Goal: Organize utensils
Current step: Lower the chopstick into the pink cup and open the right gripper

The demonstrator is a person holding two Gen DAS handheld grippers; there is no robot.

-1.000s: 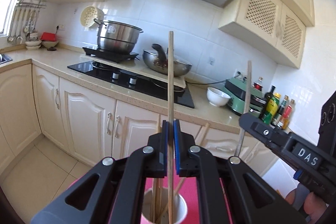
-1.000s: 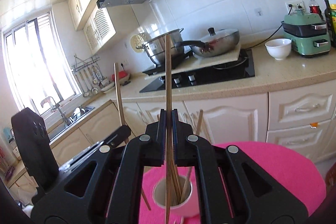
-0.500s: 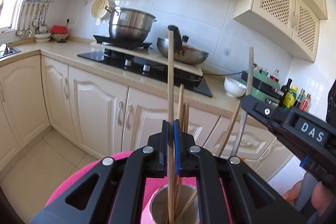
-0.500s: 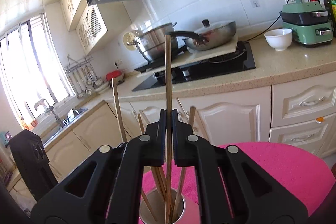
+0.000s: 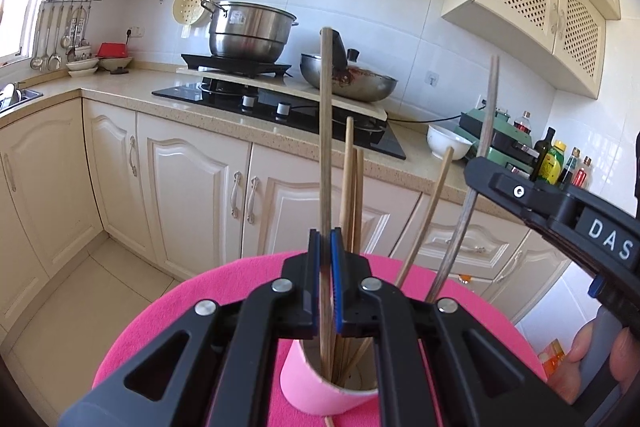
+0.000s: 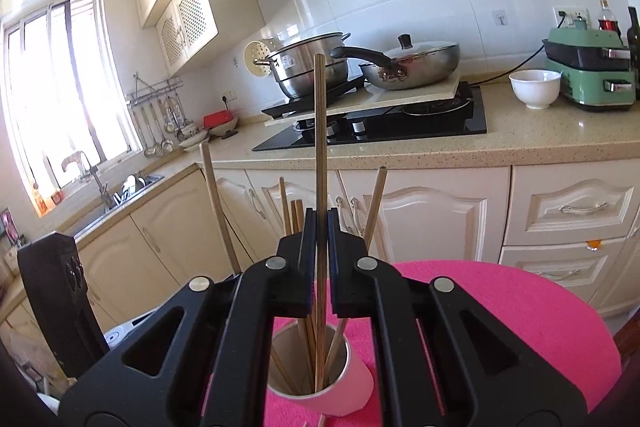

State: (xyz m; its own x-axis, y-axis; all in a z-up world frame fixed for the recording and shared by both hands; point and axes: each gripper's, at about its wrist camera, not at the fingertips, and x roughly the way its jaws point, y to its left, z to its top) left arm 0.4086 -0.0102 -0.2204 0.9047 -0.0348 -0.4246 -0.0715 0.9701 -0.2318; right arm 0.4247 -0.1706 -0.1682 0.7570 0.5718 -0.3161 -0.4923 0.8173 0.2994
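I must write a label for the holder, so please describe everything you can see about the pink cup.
The pink cup is a round, straight-walled cup, pink outside and pale inside; it looks like paper or plastic. It stands upright and open on the pink round tabletop. Several wooden chopsticks lean inside it against its rim. The chopstick in the left gripper and the one in the right gripper both reach down into its mouth. Its base is partly hidden.

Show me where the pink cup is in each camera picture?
Left wrist view: the pink cup is at the bottom, just right of centre, partly behind the left gripper, with chopsticks in it.
Right wrist view: the cup is at the bottom centre, below the right gripper.
Shared landmark: the white bowl on the counter.
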